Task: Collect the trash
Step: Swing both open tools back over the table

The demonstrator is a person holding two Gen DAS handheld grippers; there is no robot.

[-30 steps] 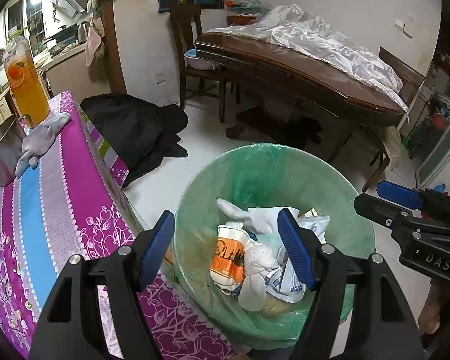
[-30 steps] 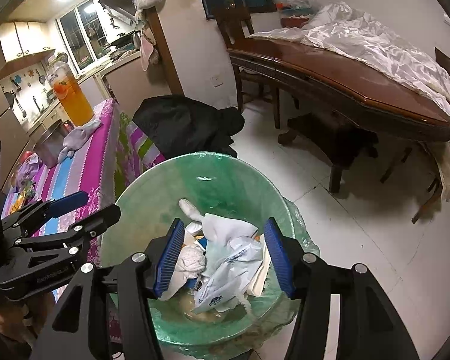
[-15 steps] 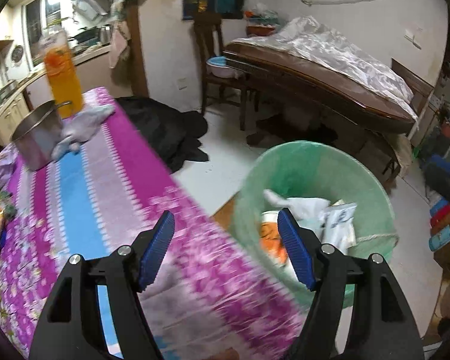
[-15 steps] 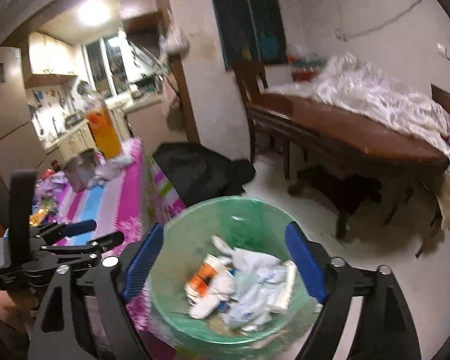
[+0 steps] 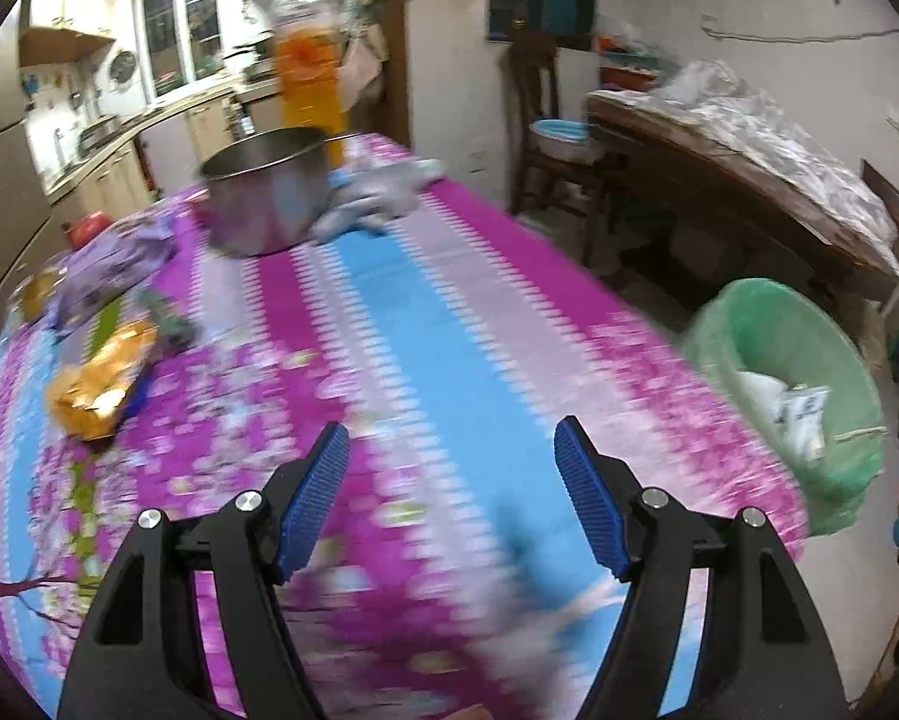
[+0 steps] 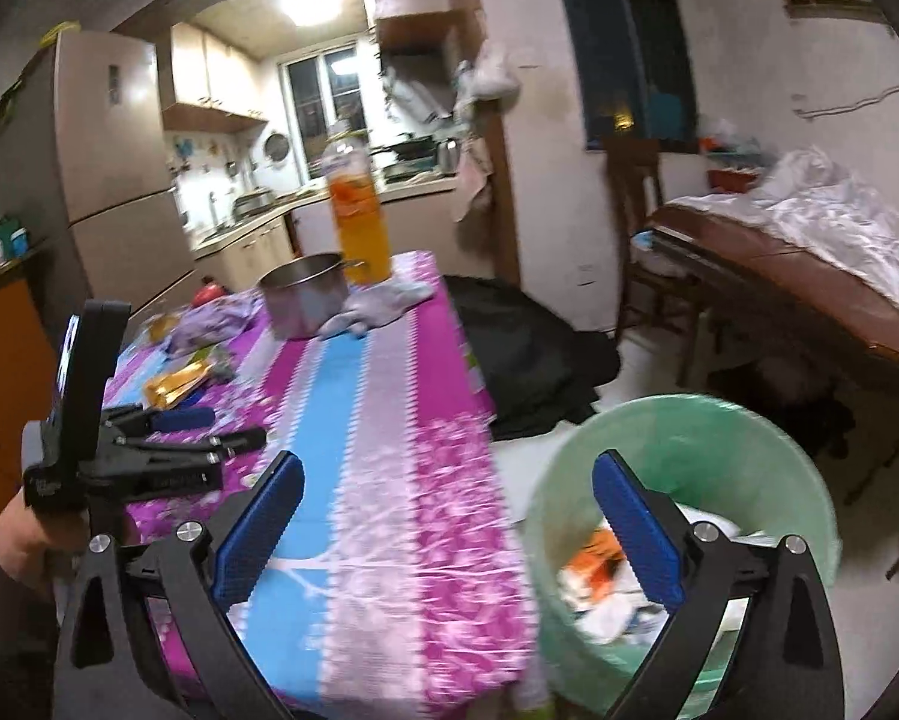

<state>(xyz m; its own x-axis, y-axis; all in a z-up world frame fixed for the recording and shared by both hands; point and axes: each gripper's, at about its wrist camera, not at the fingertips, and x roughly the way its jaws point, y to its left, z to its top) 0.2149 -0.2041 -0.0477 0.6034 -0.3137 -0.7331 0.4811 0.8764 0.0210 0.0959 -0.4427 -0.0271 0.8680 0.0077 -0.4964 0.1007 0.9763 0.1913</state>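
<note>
Compared with the earlier frames, both views have swung off the trash bin and onto the tabletop [image 5: 449, 324]. The left tongs [image 5: 452, 504], previously over the bin, now hover above the blue stripe of the cloth, jaws parted at the same spread as before and holding nothing. The right tongs [image 6: 446, 525] have just been opening and now stand wide apart, with nothing between the pads; they straddle the tabletop edge and the bin.

The green-lined trash bin [image 6: 689, 438] sits on the floor just beside the tabletop's end. It holds crumpled white wrappers and an orange-printed cup [image 6: 596, 561], partly covered by the right tong finger. In the left view the bin [image 5: 767, 324] lies at the right margin.

Remaining trash lies at the far left of the tabletop: a crinkled gold foil wrapper [image 5: 98, 384], a purple packet [image 5: 113, 267] and a small green item, all smeared by motion blur. Exact outlines cannot be resolved.

A cylindrical steel pot [image 5: 266, 201], a pale crumpled cloth [image 5: 377, 198] touching it, and a tall clear bottle of orange liquid [image 6: 359, 222] stand at the far end. The tablecloth is glossy, striped magenta, blue and lilac with floral print.

A hand [image 6: 20, 540] grips the left tongs' handle in the right view.
</note>
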